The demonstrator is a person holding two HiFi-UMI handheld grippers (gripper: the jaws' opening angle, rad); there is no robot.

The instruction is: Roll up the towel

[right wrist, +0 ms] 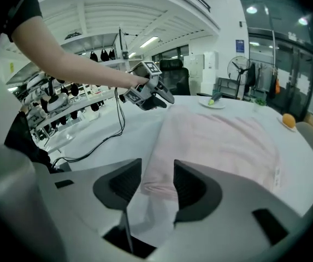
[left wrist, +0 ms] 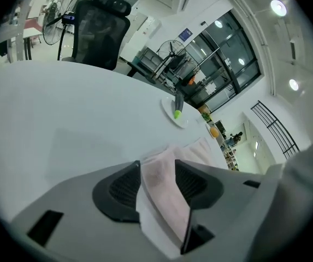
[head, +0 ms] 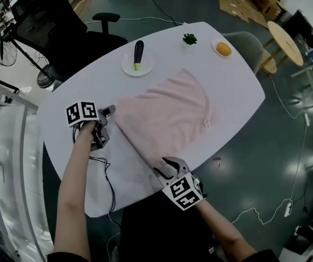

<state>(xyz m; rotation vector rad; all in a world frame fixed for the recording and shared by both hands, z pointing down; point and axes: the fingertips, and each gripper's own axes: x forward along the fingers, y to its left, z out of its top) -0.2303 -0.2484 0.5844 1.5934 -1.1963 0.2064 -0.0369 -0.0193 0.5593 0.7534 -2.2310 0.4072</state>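
Observation:
A pale pink towel (head: pixel 167 113) lies spread on the white table (head: pixel 238 91). Its near edge runs in a straight taut line between my two grippers. My left gripper (head: pixel 108 127) is at the towel's left corner, shut on the fabric; the left gripper view shows a pink and white fold of towel (left wrist: pixel 161 195) filling the gap between the pads. My right gripper (head: pixel 167 167) is at the near corner by the table's front edge. There the towel's bunched edge (right wrist: pixel 157 185) sits between the pads, gripped, and the rest of the towel (right wrist: pixel 216 141) stretches away flat.
At the table's far side stand a plate with a dark eggplant (head: pixel 137 59), a small potted plant (head: pixel 189 39) and an orange on a plate (head: pixel 223 49). A black cable (head: pixel 109 182) trails off the near left edge. A black office chair (head: pixel 63 31) stands beyond the table.

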